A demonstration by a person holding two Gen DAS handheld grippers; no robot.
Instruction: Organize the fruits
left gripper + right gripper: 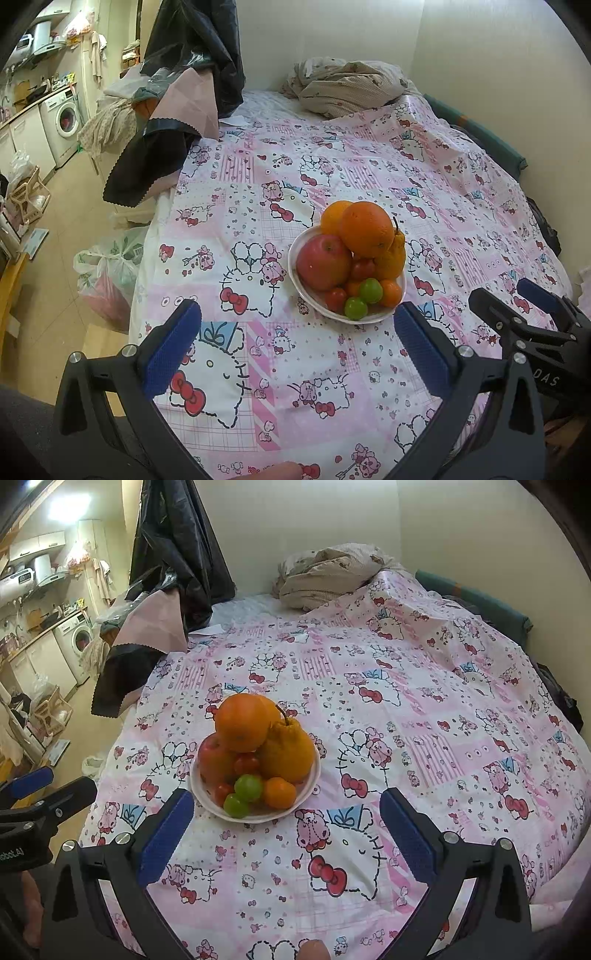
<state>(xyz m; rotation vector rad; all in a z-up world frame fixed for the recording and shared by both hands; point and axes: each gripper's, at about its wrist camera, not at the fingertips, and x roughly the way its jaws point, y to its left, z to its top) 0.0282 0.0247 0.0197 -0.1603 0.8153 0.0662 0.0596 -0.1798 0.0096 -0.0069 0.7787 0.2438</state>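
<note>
Sitting heaped in a white bowl (308, 291) on the pink cartoon-print sheet (258, 184) of a bed, the fruit is stacked high: a large orange (365, 229) rides on top of a red apple (323, 262) and a knobbly pear-shaped citrus (393, 258), with a second orange behind, and cherry tomatoes, two green fruits (364, 299) and a small mandarin (391, 293) low at the front. Both claws hover short of the bowl, well apart from it, the left claw (299, 339) and the right claw (286, 829) each spread wide with nothing between the blue pads.

The main risk is the pile itself. Pulling the apple or the citrus first would likely drop the top orange, which could roll off the bed. The mattress is soft, so pressing down near the rim may tip the bowl. The small round fruits could squirt from the pads, and tomatoes may bruise under a hard squeeze. With both claws close together, they could also collide.
</note>
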